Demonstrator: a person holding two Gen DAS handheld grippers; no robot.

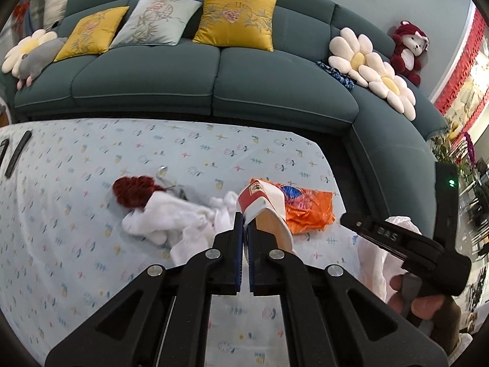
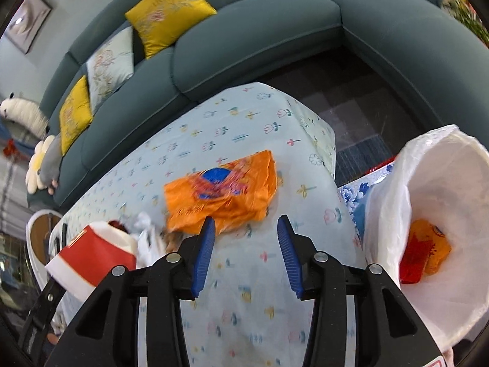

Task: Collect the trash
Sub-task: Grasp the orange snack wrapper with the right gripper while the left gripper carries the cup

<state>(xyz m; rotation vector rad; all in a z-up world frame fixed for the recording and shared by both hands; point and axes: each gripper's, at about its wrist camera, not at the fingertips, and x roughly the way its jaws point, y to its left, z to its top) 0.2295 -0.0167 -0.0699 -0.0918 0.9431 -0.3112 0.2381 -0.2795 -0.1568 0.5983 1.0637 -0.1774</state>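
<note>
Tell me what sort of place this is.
Most likely a home living room: a teal sectional sofa with embroidered cushions and a plush bear, facing a low table under a floral tablecloth.

The left gripper (image 1: 245,223) is a black moulded-plastic frame of angular arms with long cut-out slots, joined by four round silver rivets. Its two fingers (image 1: 239,244) are black bars faced with ribbed blue rubber pads.

The right gripper (image 2: 246,238) has the same black slotted frame, the same silver rivets and curved, ribbed blue pads on its fingers (image 2: 204,253). Seen from the left wrist camera, its black body carries raised lettering, perhaps "DAS", though too small to be sure, and a small green light glows on a black block above it. The hand (image 1: 418,301) below it shows a dark sleeve edge.
</note>
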